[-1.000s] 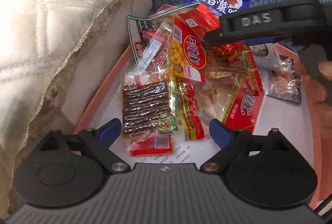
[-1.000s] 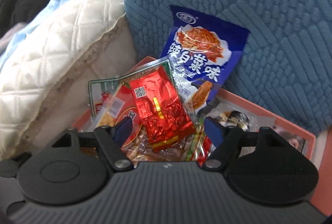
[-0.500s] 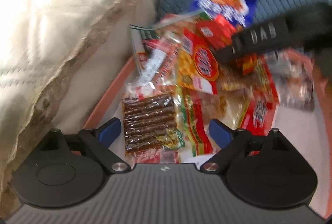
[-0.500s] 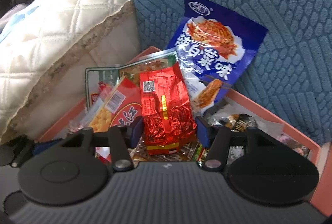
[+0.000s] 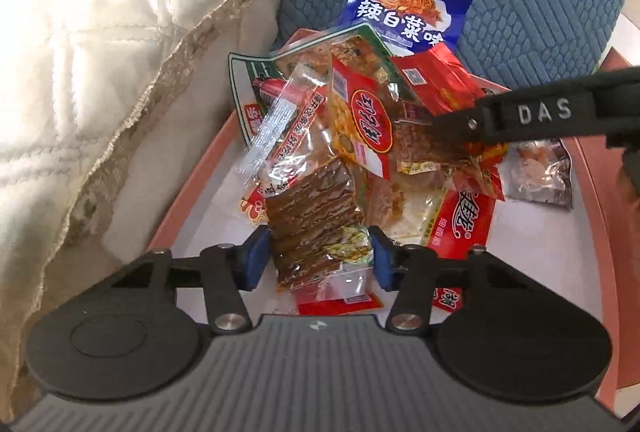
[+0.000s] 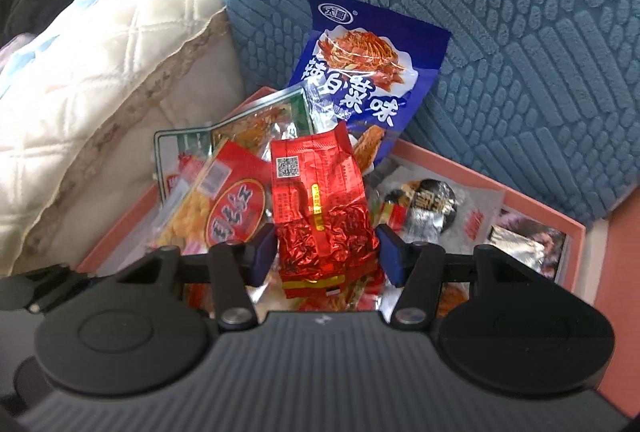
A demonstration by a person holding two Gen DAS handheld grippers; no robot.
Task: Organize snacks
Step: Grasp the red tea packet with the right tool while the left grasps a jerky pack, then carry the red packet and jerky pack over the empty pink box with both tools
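A pink tray (image 5: 188,191) holds a heap of snack packets. My left gripper (image 5: 318,258) has a clear pack of brown strips (image 5: 316,220) between its blue pads; the jaws are closing and both pads touch the pack's sides. My right gripper (image 6: 326,256) is shut on a red foil packet (image 6: 316,199), which stands upright over the heap. In the left wrist view the right gripper (image 5: 448,123) reaches in from the right, with the red foil packet (image 5: 436,83) at its tip. A blue bag (image 5: 404,3) leans on the cushion behind.
A cream quilted blanket (image 5: 100,51) presses against the tray's left side. A blue textured cushion (image 6: 500,31) stands behind it. A yellow-and-red pack (image 6: 224,211) lies left of the foil packet, and dark-wrapped sweets (image 6: 424,199) lie to its right. A hand (image 5: 628,183) shows at the right edge.
The left jaws have closed in from wide apart onto the brown strip pack, which now sits tilted. The right jaws closed on the red foil packet and raised it slightly.
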